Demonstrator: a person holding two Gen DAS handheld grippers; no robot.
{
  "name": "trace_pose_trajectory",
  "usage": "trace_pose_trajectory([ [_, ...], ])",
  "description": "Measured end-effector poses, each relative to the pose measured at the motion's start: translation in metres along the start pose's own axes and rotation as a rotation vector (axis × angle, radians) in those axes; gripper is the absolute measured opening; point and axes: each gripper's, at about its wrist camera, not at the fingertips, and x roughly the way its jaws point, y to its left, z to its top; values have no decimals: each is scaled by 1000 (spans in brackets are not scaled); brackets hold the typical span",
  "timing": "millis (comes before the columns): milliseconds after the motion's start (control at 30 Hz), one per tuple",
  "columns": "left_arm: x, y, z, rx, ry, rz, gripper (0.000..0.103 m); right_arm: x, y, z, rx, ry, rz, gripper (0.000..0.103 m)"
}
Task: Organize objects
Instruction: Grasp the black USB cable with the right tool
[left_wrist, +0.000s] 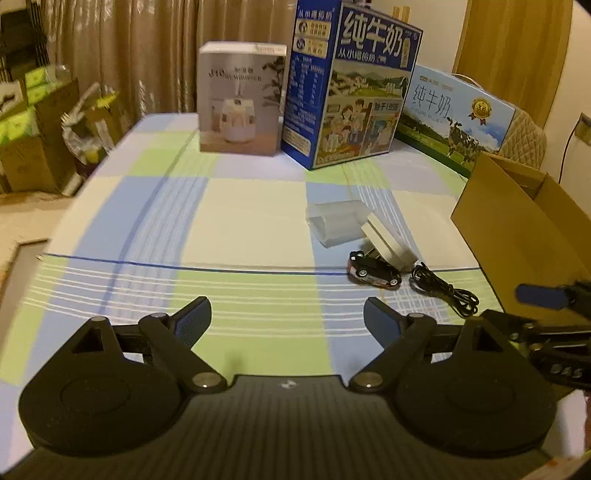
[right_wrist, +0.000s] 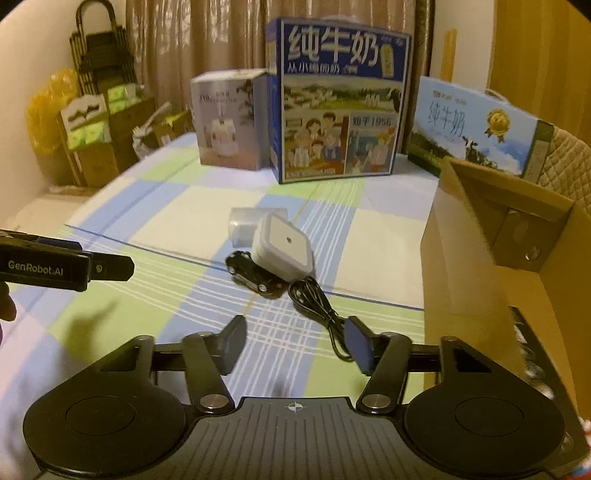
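Note:
A small black toy car (left_wrist: 373, 273) (right_wrist: 255, 275), a white square plug-in unit (left_wrist: 388, 240) (right_wrist: 282, 247), a clear plastic case (left_wrist: 338, 221) (right_wrist: 243, 221) and a coiled black cable (left_wrist: 443, 290) (right_wrist: 314, 299) lie together on the checked cloth. An open cardboard box (left_wrist: 517, 229) (right_wrist: 480, 258) stands just right of them. My left gripper (left_wrist: 287, 306) is open and empty, short of the cluster and to its left. My right gripper (right_wrist: 295, 325) stands open, nothing pressed between its pads; the cable's end lies beside its right finger.
At the back stand a grey humidifier box (left_wrist: 240, 99) (right_wrist: 225, 118), a tall blue milk carton (left_wrist: 354, 85) (right_wrist: 340, 99) and a flat light-blue milk box (left_wrist: 454, 118) (right_wrist: 480, 125). The table's left edge drops to a floor with stacked cartons (left_wrist: 26, 147).

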Motion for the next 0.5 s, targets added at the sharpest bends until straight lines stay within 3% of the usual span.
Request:
trace_pose_trajectory([
  [500, 68, -10, 9, 64, 17, -74, 87, 80, -13, 8, -109, 98, -73, 35],
])
